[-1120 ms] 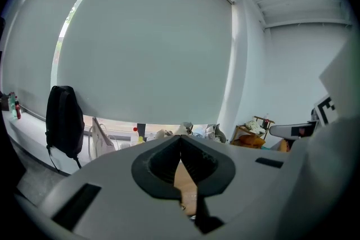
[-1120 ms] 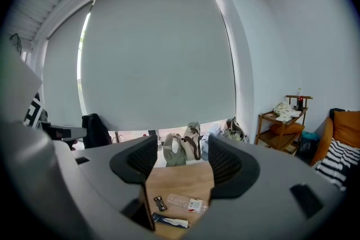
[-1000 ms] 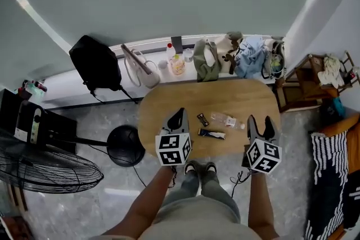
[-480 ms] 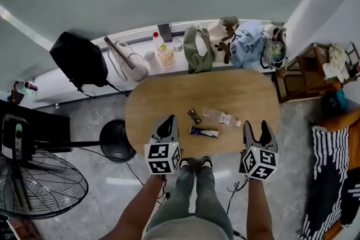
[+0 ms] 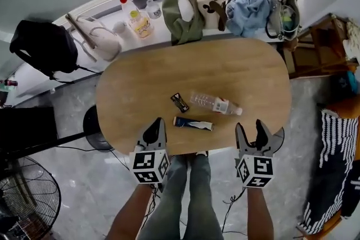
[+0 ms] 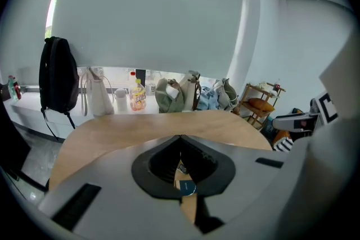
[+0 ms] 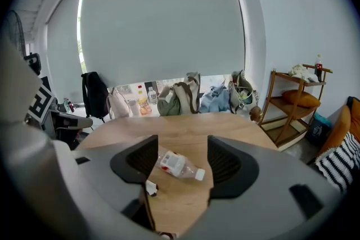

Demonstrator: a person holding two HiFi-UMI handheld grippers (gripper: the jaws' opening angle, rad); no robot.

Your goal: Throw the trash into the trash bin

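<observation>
On the wooden counter [image 5: 140, 76], clear bottle [image 5: 215, 103] on its side, dark wrapper [image 5: 180, 102] just left of it, blue-white tube [image 5: 193, 123] on its near side. Left claw [image 5: 157, 126] closed tight, empty, near-left of the bottle (tube mostly hidden behind its jaws); right claw [image 5: 250, 128] spread apart, empty, near-right of the bottle.

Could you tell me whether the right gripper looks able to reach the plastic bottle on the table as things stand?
Probably yes: the right gripper has its jaws apart, and the plastic bottle lies just ahead on bare table, nothing between.
</observation>
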